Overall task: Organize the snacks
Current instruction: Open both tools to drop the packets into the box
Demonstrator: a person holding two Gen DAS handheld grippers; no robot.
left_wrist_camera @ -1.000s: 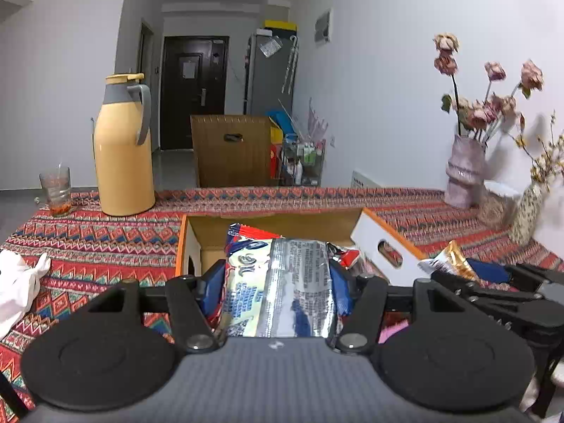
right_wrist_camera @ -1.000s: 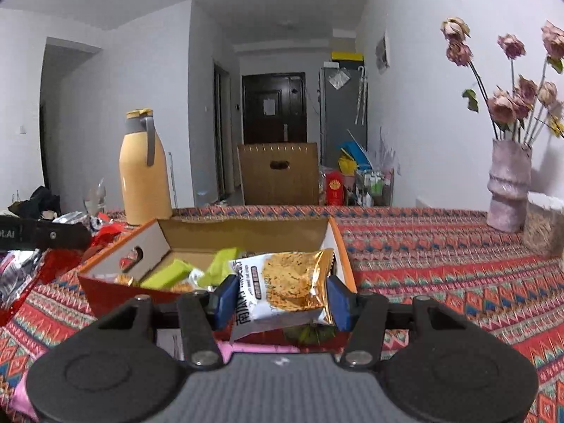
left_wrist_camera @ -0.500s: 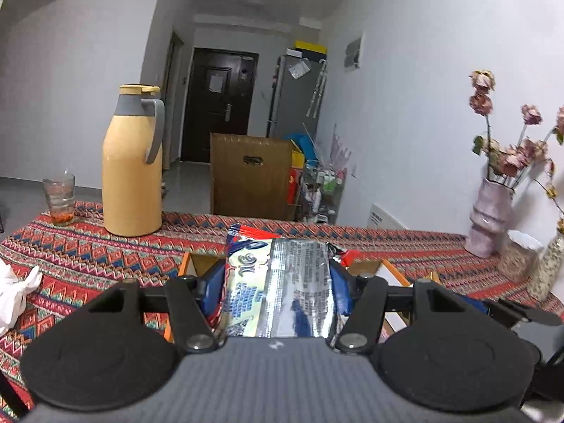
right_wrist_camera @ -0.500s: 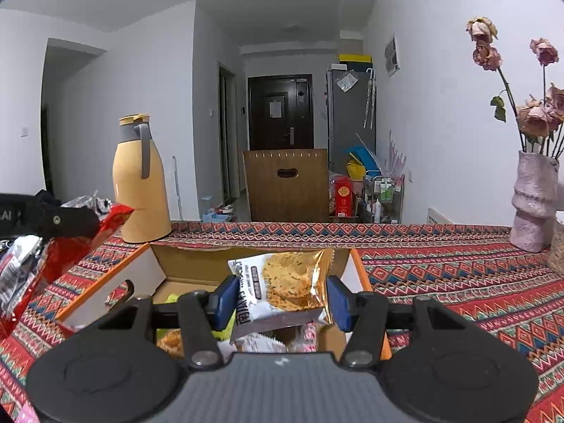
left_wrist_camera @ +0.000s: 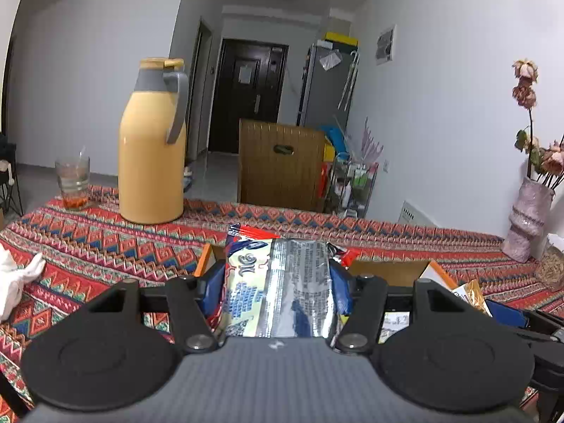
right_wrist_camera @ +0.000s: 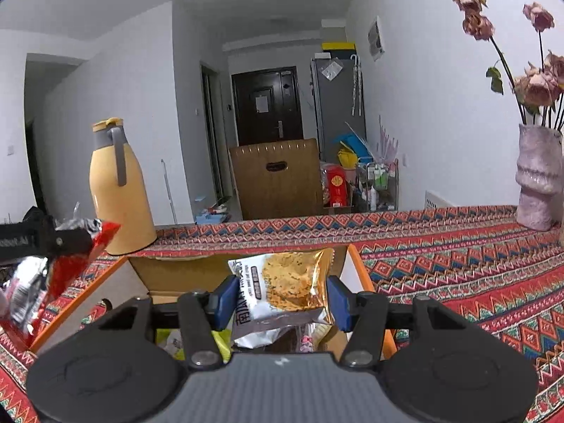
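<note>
My left gripper is shut on a silver, blue and red snack packet, held over the near end of the open cardboard box. My right gripper is shut on a white and gold cracker packet, held above the same orange-edged box, which holds several snacks. The left gripper with its red and silver packet shows at the left of the right wrist view. The right gripper's packet shows at the right of the left wrist view.
A yellow thermos jug and a glass stand at the back left of the patterned tablecloth. A vase of dried roses stands at the right. White cloth lies at the left. A wooden chair back stands behind the table.
Both grippers have risen and moved forward over the box with their packets still held. The box now sits lower and closer under both cameras.
</note>
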